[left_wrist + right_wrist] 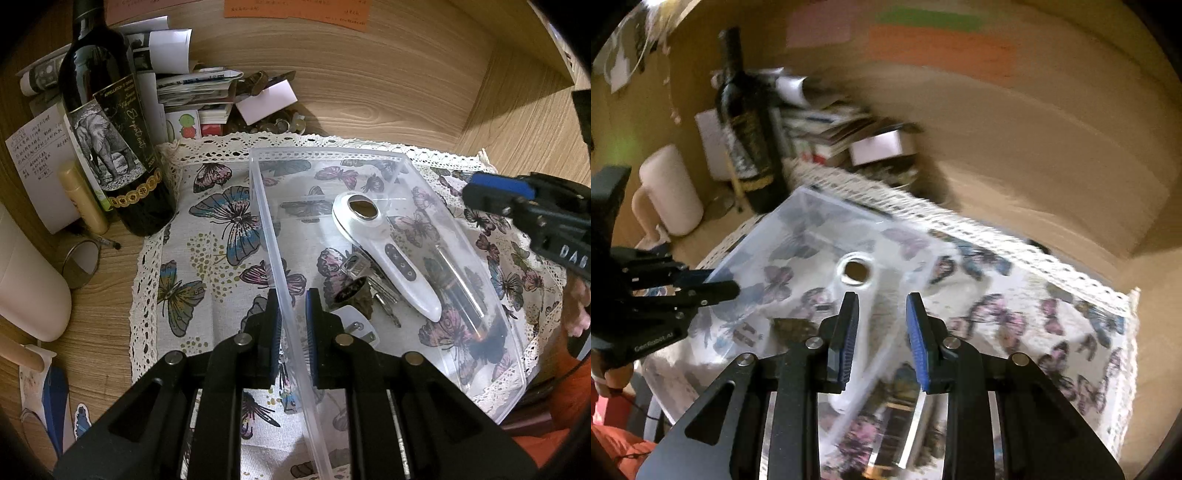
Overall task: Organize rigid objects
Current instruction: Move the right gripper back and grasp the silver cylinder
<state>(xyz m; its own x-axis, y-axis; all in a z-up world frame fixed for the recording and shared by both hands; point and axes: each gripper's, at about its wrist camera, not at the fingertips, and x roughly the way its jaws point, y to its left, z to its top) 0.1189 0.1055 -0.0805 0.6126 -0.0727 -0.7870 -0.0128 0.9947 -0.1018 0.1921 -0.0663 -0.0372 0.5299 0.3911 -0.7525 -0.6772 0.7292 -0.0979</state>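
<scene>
A clear plastic bin (373, 155) sits on a butterfly-print cloth (218, 218). Inside lie a white handheld device (391, 254), a bunch of keys (365, 277), a dark pen-like stick (458, 284) and a small white tag (356, 325). My left gripper (293, 295) straddles the bin's left wall, one finger on each side, with a small gap to the pads. My right gripper (881, 302) is open and empty above the bin (798, 236) and the white device (855, 273); it also shows in the left wrist view (495, 192). The right wrist view is blurred.
A dark wine bottle (110, 122) stands at the cloth's back left corner, with a yellow tube (83, 197), a white mug (26, 280), a small round mirror (81, 262) and stacked papers (195, 92) around it. Wooden walls close the back and right.
</scene>
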